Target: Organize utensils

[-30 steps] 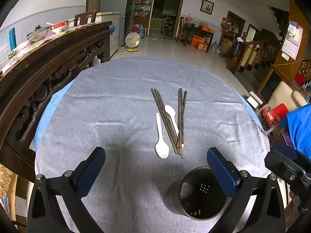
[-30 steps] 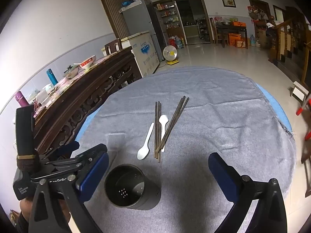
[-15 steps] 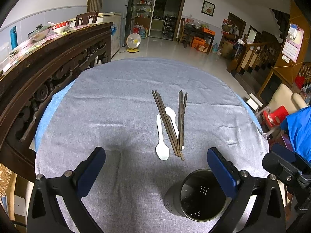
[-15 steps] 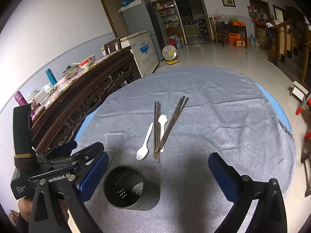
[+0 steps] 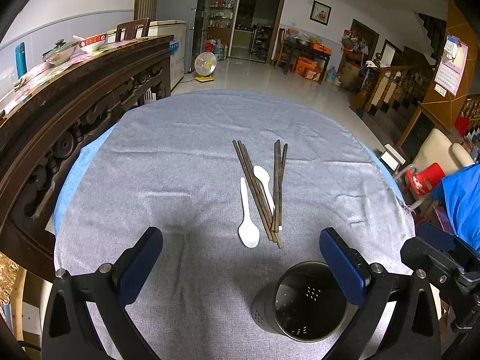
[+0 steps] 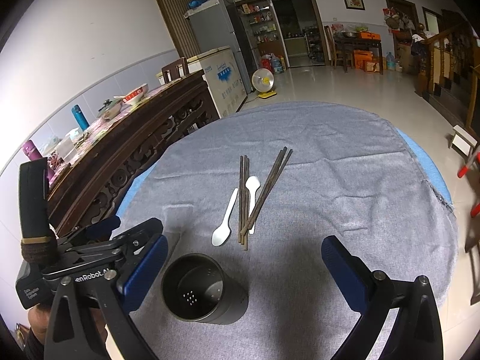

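Several dark chopsticks [image 5: 258, 192] [image 6: 243, 198] lie in a V on the grey cloth at the table's middle. One white spoon [image 5: 248, 231] [image 6: 222, 234] lies left of them; a second white spoon [image 5: 264, 180] [image 6: 252, 189] lies between the sticks. A black perforated utensil holder [image 5: 300, 303] [image 6: 201, 291] stands upright and empty near the front edge. My left gripper [image 5: 241, 267] is open and empty, just behind the holder's left. My right gripper [image 6: 244, 273] is open and empty, the holder near its left finger.
The round table [image 5: 168, 162] is covered in grey cloth over blue. A dark carved wooden sideboard [image 5: 75, 90] with bowls stands close on the left. A red stool [image 5: 426, 177] and chair stand off the right edge.
Both grippers have shifted very slightly; the utensils and holder have not moved.
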